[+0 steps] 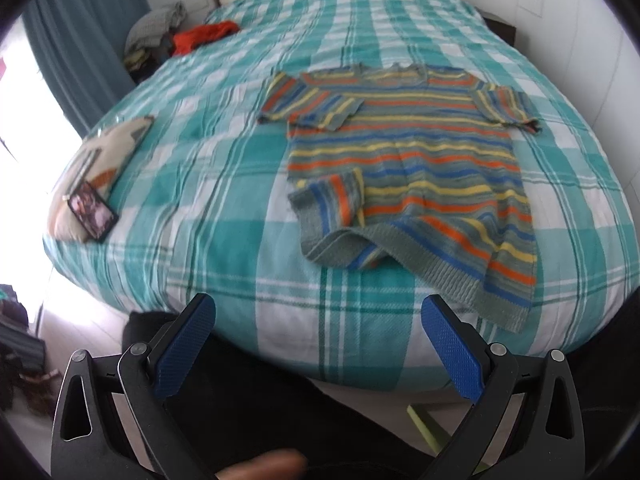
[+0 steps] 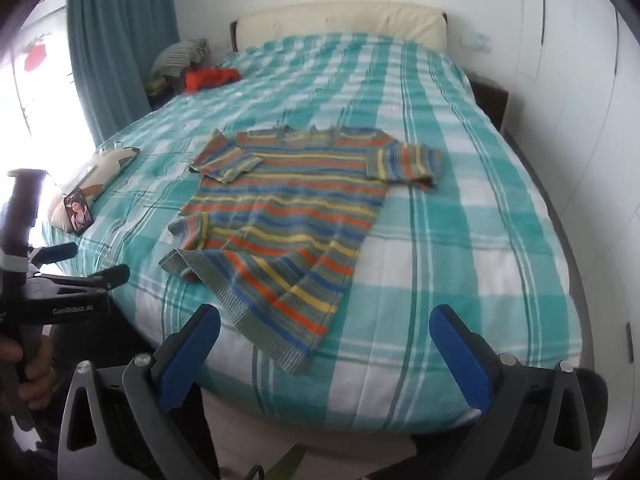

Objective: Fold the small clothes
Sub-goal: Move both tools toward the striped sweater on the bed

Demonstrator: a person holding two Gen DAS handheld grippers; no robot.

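Note:
A small striped knit sweater (image 1: 408,168) in grey, orange, yellow and blue lies spread on the bed, hem toward me, its left hem corner turned over and its left sleeve folded inward. It also shows in the right wrist view (image 2: 288,216). My left gripper (image 1: 318,308) is open and empty, held off the bed's near edge, short of the hem. My right gripper (image 2: 324,318) is open and empty, just before the hem's near corner. The left gripper also shows in the right wrist view (image 2: 96,264) at the left, open.
The bed (image 1: 224,184) has a teal and white plaid cover. A phone (image 1: 93,209) lies on a cushion (image 1: 108,152) at the left edge. A pile of clothes (image 1: 200,36) sits at the far left corner. A white wardrobe (image 2: 580,100) stands on the right.

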